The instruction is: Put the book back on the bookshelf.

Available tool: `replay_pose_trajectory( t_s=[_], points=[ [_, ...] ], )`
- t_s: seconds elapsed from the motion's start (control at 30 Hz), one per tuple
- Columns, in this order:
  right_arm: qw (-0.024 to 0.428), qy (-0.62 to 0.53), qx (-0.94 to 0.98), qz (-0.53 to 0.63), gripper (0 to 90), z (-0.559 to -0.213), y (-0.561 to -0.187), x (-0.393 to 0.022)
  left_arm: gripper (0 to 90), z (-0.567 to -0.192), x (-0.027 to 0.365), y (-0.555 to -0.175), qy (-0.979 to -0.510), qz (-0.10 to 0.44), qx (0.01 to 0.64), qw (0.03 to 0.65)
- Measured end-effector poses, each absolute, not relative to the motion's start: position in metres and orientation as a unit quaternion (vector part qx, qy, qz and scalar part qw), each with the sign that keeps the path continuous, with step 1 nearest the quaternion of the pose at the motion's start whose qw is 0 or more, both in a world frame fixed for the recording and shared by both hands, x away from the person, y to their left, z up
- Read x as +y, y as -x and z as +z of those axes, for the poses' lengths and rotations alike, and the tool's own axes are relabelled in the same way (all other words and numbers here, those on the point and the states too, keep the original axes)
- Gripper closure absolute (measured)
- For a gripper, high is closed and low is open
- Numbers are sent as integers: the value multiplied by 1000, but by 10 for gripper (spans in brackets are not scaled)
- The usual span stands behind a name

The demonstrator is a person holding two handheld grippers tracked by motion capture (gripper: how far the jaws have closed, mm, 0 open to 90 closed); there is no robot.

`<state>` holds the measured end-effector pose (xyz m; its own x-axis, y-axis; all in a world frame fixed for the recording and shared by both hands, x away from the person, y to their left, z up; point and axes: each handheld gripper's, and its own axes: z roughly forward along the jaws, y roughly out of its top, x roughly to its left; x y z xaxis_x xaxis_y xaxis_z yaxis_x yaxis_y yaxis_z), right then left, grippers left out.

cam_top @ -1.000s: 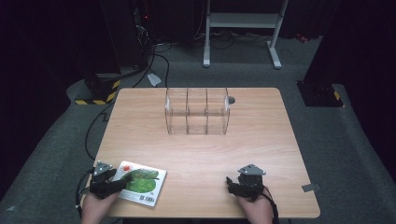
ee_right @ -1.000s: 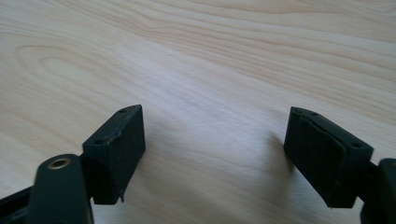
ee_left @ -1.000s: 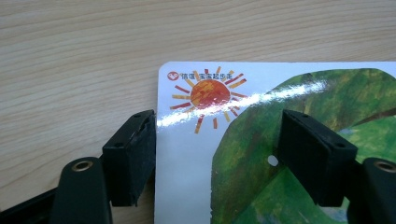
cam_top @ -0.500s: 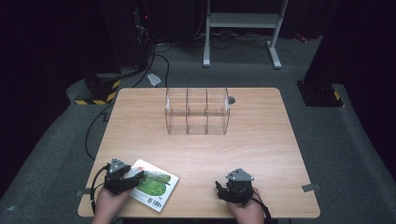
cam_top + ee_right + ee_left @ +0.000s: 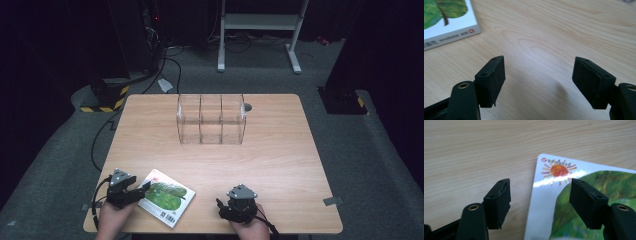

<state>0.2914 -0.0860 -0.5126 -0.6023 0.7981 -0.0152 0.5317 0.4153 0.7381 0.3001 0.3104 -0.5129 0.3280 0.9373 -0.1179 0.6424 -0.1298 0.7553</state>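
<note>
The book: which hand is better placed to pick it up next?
Left, probably. The left claw is open right at the book, one jaw over its cover. The right claw is open over bare table, apart from the book.

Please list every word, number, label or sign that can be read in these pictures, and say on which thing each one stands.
No text can be read.
Book, top corner: red writing over a sun picture, blurred.
Book edge: small print and a round red mark, too small.
Book cover: barcode, too small.
</note>
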Motion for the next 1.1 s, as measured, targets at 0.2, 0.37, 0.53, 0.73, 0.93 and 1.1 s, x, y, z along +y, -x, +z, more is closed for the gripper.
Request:
replay_pose_trajectory(
  t_s=[0.2, 0.37, 0.53, 0.73, 0.93, 1.1],
  points=[
    [162, -396, 828, 363, 291, -516, -292, -67, 330, -519, 327, -291, -721, 177, 557, 372],
    [156, -379, 837, 362, 306, -517, -297, -44, 396, -522, 327, -291, -724, 161, 551, 382],
    [158, -365, 845, 357, 319, -517, -303, -21, 445, -522, 324, -290, -731, 151, 538, 390],
    [164, -365, 847, 350, 352, -520, -307, -7, 475, -522, 313, -289, -735, 147, 531, 395],
    [172, -385, 840, 343, 371, -519, -320, -14, 475, -522, 299, -293, -741, 144, 522, 398],
    [179, -402, 832, 337, 373, -519, -332, -28, 465, -522, 281, -299, -746, 147, 513, 398]
  ],
)
